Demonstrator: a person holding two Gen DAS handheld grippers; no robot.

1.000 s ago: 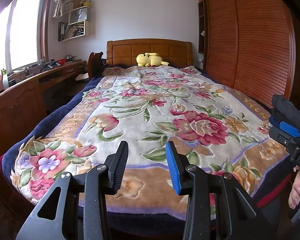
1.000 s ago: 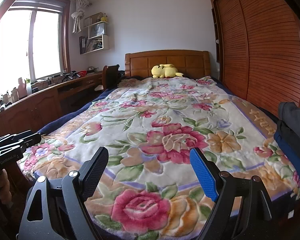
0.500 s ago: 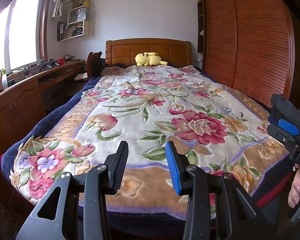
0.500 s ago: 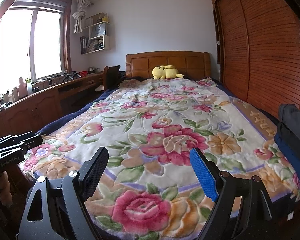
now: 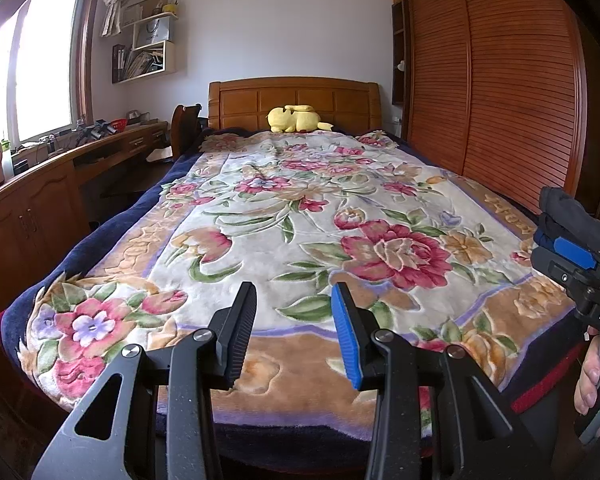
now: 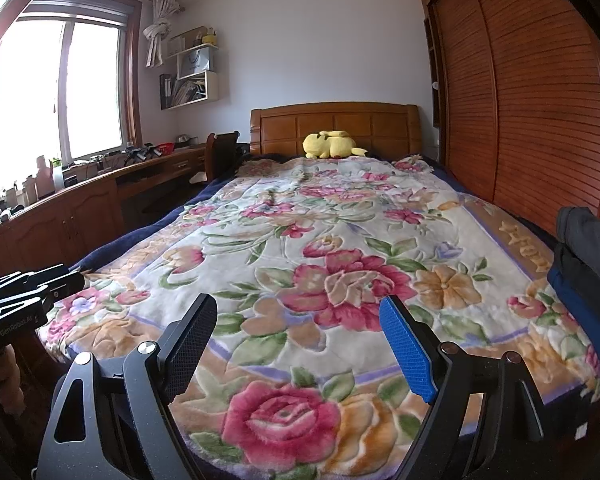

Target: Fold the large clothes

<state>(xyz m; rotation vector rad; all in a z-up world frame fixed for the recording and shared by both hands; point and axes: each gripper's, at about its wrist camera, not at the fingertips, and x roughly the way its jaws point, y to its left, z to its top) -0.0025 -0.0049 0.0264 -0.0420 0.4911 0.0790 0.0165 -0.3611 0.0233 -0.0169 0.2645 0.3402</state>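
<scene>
A pile of dark grey, black and blue clothes [image 6: 584,256] lies at the right edge of the bed; it also shows in the left wrist view [image 5: 560,216] behind the right gripper's body. My left gripper [image 5: 294,320] is open and empty, held above the foot of the bed. My right gripper [image 6: 298,344] is open wide and empty, also above the foot of the bed, to the left of the clothes pile.
The bed is covered by a floral blanket [image 5: 300,220] with a dark blue border. A yellow plush toy [image 5: 296,119] lies by the wooden headboard [image 6: 332,124]. A wooden desk [image 5: 60,176] runs along the left wall, a slatted wardrobe [image 6: 540,100] along the right.
Both grippers have drifted very slightly; the view barely shifts. Jaws stay open and nothing is taken hold of.
</scene>
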